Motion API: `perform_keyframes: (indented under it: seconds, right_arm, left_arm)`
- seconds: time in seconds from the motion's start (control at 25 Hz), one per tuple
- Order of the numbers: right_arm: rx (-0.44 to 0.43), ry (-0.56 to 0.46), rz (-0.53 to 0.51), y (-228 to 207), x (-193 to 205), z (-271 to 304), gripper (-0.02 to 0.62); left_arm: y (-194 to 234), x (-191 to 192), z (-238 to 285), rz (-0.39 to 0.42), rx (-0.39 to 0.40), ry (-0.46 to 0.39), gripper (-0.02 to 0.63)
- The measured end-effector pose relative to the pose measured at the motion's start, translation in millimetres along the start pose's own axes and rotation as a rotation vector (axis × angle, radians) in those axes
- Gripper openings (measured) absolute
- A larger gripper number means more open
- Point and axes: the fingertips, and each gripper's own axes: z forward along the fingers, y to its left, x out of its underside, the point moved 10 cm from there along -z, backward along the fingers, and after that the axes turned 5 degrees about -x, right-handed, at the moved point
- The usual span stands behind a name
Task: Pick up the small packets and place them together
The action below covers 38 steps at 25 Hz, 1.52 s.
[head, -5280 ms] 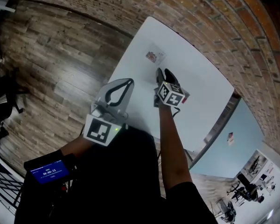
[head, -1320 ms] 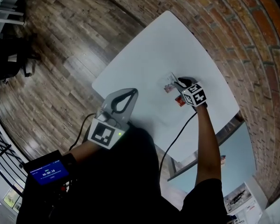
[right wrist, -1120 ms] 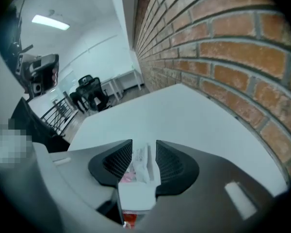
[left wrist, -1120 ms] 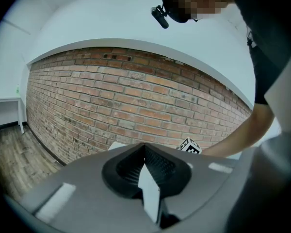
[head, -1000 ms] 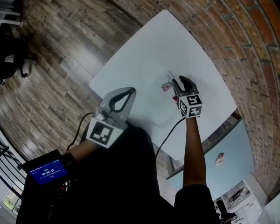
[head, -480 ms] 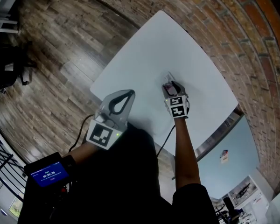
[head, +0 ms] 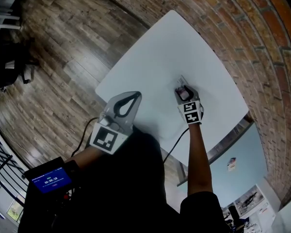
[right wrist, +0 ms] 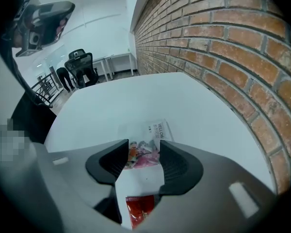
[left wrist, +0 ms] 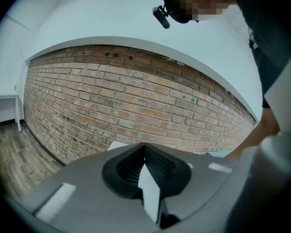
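Observation:
A clear packet with a pink and orange print [right wrist: 144,155] lies flat on the white table [right wrist: 116,98]. My right gripper [right wrist: 144,150] points steeply down over it, open. Its jaws have just been opening; the packet lies between the fingertips with no pad pressing on it. A red packet [right wrist: 139,208] lies on the table nearer the gripper's body, a short gap from the clear one. In the head view the right gripper [head: 183,90] covers most of both packets; only a corner of the clear packet [head: 180,79] shows. My left gripper [head: 135,96] hangs shut and empty off the table's near edge.
A brick wall [right wrist: 223,47] runs close along the table's right side. Wooden floor [head: 63,57] surrounds the table [head: 160,42]. A black cable [head: 172,147] trails from the right gripper. A black office chair [right wrist: 82,62] and desks stand far off.
My right gripper has swung left and come down over the packets. The red packet, earlier in plain sight beside it, is now hidden under it in the head view. The left gripper has not moved.

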Motion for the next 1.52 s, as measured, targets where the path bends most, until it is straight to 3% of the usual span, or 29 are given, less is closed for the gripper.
perform_keyframes:
  seconds: [0.2, 0.32, 0.4, 0.44, 0.52, 0.56, 0.6, 0.76, 0.84, 1.0, 1.16, 1.52]
  right_arm:
    - [0.011, -0.083, 0.004, 4, -8, -17, 0.213]
    - [0.082, -0.229, 0.049, 13, -19, -62, 0.225]
    - [0.166, -0.387, 0.104, 27, -30, -109, 0.217]
    - [0.216, -0.485, 0.142, 37, -36, -134, 0.194]
    - [0.311, -0.665, 0.225, 59, -48, -184, 0.083]
    - [0.351, -0.723, 0.251, 72, -53, -205, 0.02]
    - [0.39, -0.76, 0.265, 85, -58, -222, 0.003]
    - [0.6, -0.833, 0.343, 128, -66, -261, 0.003]
    - [0.66, -0.866, 0.383, 141, -71, -265, 0.002]
    - [0.691, -0.851, 0.4, 152, -86, -256, 0.002]
    - [0.726, -0.823, 0.396, 163, -88, -261, 0.002]
    - [0.761, -0.831, 0.367, 168, -105, -262, 0.002]
  left_arm:
    - [-4, -2, 2, 0.018, 0.013, -0.005, 0.0]
    - [-5, -4, 0, -0.009, 0.01, 0.002, 0.0]
    - [-3, -8, 0, -0.053, 0.009, 0.006, 0.0]
    - [-3, -12, 1, -0.066, 0.017, -0.003, 0.0]
    - [-9, -21, 4, -0.06, 0.059, -0.037, 0.0]
    - [-14, -26, 6, -0.052, 0.088, -0.054, 0.0]
    - [-20, -30, 7, -0.046, 0.116, -0.068, 0.0]
    - [-44, -46, 15, 0.001, 0.24, -0.107, 0.0]
    - [-50, -56, 24, 0.018, 0.32, -0.113, 0.0]
    - [-48, -72, 32, 0.08, 0.401, -0.158, 0.0]
    - [-46, -82, 29, 0.092, 0.46, -0.193, 0.0]
    - [-34, -92, 19, 0.096, 0.438, -0.23, 0.0]
